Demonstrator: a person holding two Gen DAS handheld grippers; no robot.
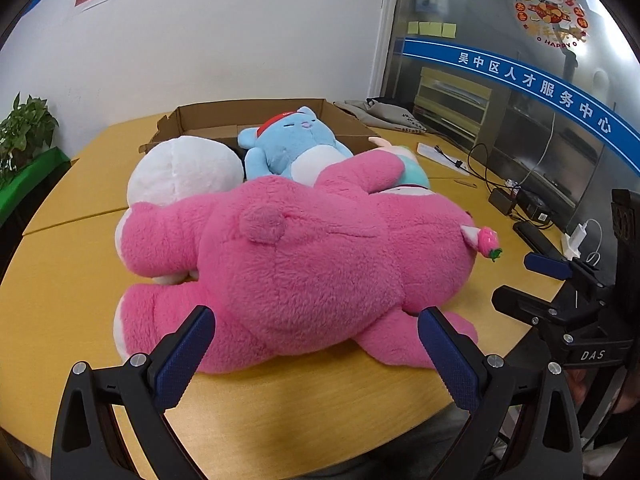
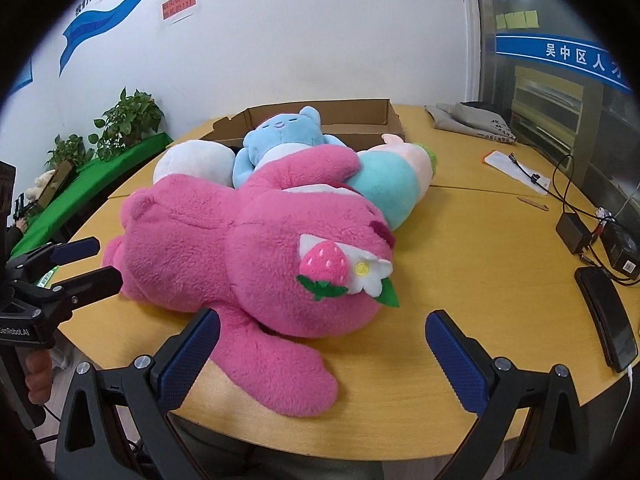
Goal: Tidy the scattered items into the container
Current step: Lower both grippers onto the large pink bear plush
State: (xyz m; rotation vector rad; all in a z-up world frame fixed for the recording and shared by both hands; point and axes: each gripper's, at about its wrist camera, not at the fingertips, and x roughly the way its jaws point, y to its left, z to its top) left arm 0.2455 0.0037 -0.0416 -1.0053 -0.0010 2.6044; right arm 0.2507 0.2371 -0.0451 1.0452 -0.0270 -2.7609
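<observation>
Your left tool (image 1: 316, 332) is spread wide at the near edge of the counter (image 1: 72, 292), with the pink bear (image 1: 304, 256) lying right in front of its fingers; nothing is between them. Your right tool (image 2: 322, 338) is also wide apart and holds nothing, its left finger just beside the bear's near leg.

The bear sprawls on its side across the counter, a strawberry patch (image 2: 324, 266) on its ear, and it blocks your straight line to the cardboard box (image 1: 344, 120) at the far side. Its raised arm lies over a teal and peach soft toy (image 2: 394, 184), which rests on the counter just outside the box. A white plush (image 1: 188, 172) sits behind the bear at the box's near left corner; you cannot tell whether it is inside. A blue plush cat (image 1: 292, 148) with a red headband lies in the box.

To your right, mind the dark phone (image 2: 608, 316), the black power adapter (image 2: 574, 232) with its cables, and a grey cloth bag (image 2: 472, 120) further back. Potted plants (image 2: 128, 120) stand off to the left.
</observation>
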